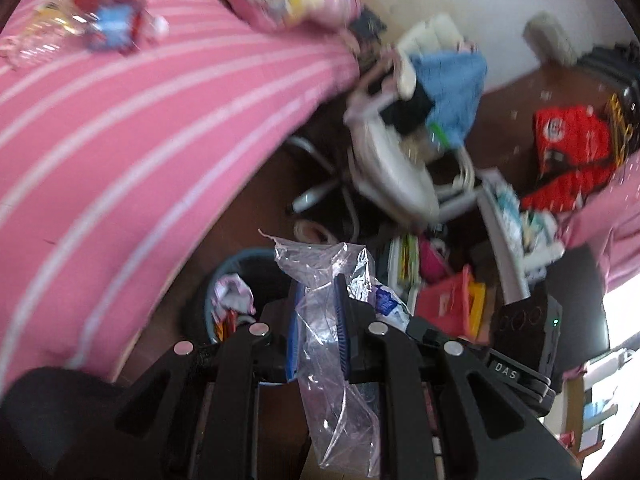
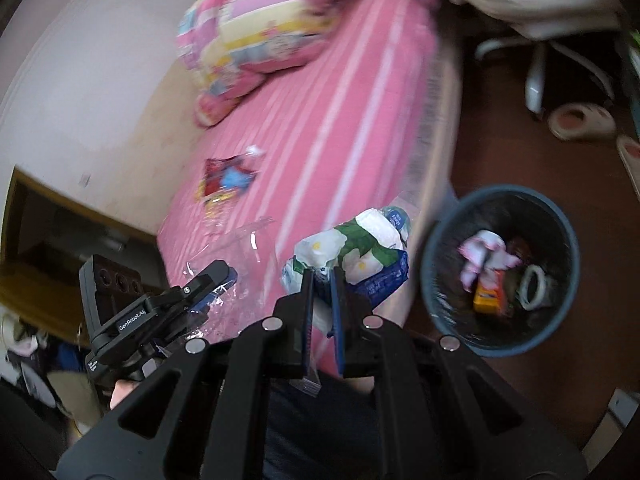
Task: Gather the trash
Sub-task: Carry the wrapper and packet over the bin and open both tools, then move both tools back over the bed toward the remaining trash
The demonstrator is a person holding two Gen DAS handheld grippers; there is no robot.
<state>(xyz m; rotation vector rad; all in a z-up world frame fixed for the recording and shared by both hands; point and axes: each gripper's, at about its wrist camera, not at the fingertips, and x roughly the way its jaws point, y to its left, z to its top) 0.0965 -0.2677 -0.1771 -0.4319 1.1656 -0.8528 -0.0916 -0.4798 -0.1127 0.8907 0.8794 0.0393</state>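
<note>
While the left gripper (image 1: pixel 318 312) clamps a crumpled clear plastic bag (image 1: pixel 340 360) between its blue pads, the right gripper (image 2: pixel 322 308) pinches a white, green and blue wrapper (image 2: pixel 352 248) that sticks out past its fingertips over the pink striped bed (image 2: pixel 320 120). Just right of that wrapper stands the blue trash bin (image 2: pixel 440 280), with litter inside.

Glossy clear plastic bag (image 1: pixel 320 320), striped cloth bedsheet (image 2: pixel 320 120), matt plastic bin (image 2: pixel 436 280)
</note>
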